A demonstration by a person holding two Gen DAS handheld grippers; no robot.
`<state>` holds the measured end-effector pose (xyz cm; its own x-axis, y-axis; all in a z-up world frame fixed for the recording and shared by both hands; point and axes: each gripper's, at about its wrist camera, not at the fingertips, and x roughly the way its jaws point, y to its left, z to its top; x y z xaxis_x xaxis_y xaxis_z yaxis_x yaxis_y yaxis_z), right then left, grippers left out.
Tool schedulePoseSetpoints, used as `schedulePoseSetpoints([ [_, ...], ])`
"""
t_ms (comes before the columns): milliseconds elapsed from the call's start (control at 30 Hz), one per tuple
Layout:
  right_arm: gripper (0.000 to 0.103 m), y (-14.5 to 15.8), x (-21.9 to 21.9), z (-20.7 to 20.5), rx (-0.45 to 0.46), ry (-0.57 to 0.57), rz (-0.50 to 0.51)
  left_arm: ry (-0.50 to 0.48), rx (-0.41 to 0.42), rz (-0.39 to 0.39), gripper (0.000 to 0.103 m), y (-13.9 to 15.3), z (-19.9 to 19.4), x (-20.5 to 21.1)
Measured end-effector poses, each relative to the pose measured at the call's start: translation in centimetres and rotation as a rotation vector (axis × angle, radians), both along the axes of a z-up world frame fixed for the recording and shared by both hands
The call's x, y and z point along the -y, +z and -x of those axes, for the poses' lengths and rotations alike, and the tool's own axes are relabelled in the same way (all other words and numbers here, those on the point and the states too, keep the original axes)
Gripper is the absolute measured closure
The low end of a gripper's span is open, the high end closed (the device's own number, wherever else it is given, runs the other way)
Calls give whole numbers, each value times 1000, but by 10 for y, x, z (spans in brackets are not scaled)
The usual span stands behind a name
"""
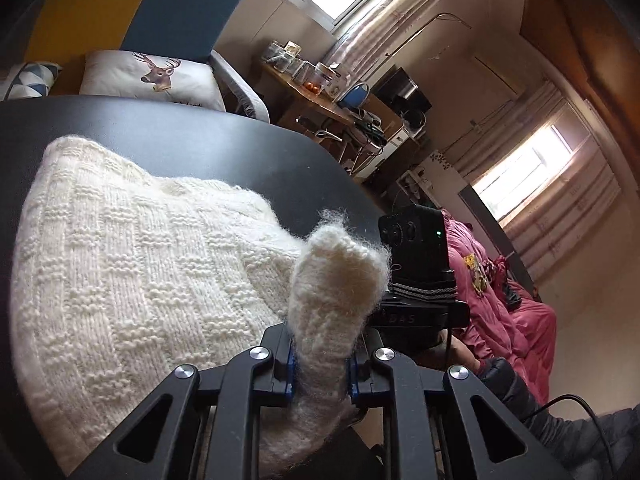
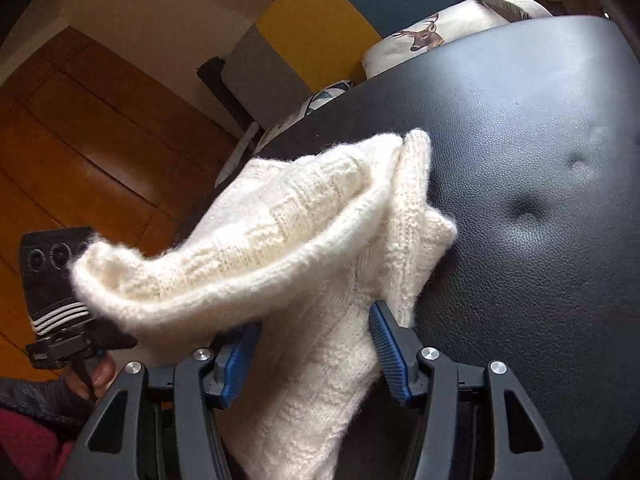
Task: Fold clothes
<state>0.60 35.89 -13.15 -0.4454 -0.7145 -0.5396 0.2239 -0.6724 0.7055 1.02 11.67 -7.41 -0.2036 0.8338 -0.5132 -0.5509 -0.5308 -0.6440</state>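
Note:
A cream knitted sweater [image 1: 132, 264] lies spread on the black leather surface [image 1: 224, 144]. My left gripper [image 1: 322, 376] is shut on a bunched fold of it, and the fuzzy fold stands up between the blue pads [image 1: 290, 376]. In the right wrist view the sweater [image 2: 280, 240] is lifted into a thick rolled fold, draped over and between the fingers. My right gripper [image 2: 314, 356] stands open around that cloth, its blue pads [image 2: 390, 352] wide apart. The other gripper's black camera body [image 2: 56, 268] shows behind the fold at the left.
The black padded surface [image 2: 520, 140] stretches to the right with dimpled buttons. A deer-print cushion [image 1: 156, 76] and a blue and yellow chair back [image 1: 180, 8] sit behind it. A person's dark sleeve [image 1: 520, 392] and pink clothing [image 1: 500, 292] are at the right.

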Motion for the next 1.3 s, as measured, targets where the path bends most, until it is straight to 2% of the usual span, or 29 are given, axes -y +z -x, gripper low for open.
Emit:
schedulePoseSetpoints([
  [67,46,1,-3,-6,10,24,37,41,44,-41,85,-4,6,11],
  [167,46,10,16,-19,-24,140,-90,94,84,-96,85,-5,14,27],
  [233,46,6,30,-24,-5,186,-180,125,97,-129,85,-4,17,37],
  [267,46,2,36,-25,11,197,-226,140,104,-146,85,-4,19,42],
  [333,43,-2,43,-24,18,168,-245,157,107,-175,85,0,23,49],
  [400,43,-3,54,-23,13,144,-296,148,72,-187,85,9,23,50],
  [467,41,0,68,-23,0,121,-368,96,-2,-157,85,21,14,40],
  [533,28,0,77,-24,-5,98,-391,8,-81,-96,85,31,0,21],
  [567,23,0,81,-24,-11,94,-394,-17,-91,-64,85,28,-4,11],
  [600,16,-1,86,-25,-22,101,-405,-36,-94,-31,85,22,-7,1],
  [633,13,-1,91,-25,-35,106,-417,-56,-97,2,85,17,-10,-9],
  [767,12,0,96,-34,-86,152,-461,-58,-37,26,85,-10,-11,-21],
  [833,12,3,82,-41,-66,180,-421,-45,-29,19,85,-13,-11,-16],
  [867,12,5,70,-42,-37,169,-361,-35,-31,18,85,-13,-11,-13],
  [967,12,4,20,-35,36,31,-39,-20,-69,13,85,-7,-15,-9],
  [1067,12,3,-29,-28,106,-101,276,-42,-165,68,85,-1,-29,-19],
  [1133,12,-5,-38,-11,133,-117,406,-62,-206,99,85,-2,-37,-26],
  [1233,14,-7,-25,20,149,-80,425,-85,-245,132,85,-5,-43,-33],
  [1300,14,-11,-14,40,197,-46,382,-99,-268,153,85,-8,-47,-37],
])
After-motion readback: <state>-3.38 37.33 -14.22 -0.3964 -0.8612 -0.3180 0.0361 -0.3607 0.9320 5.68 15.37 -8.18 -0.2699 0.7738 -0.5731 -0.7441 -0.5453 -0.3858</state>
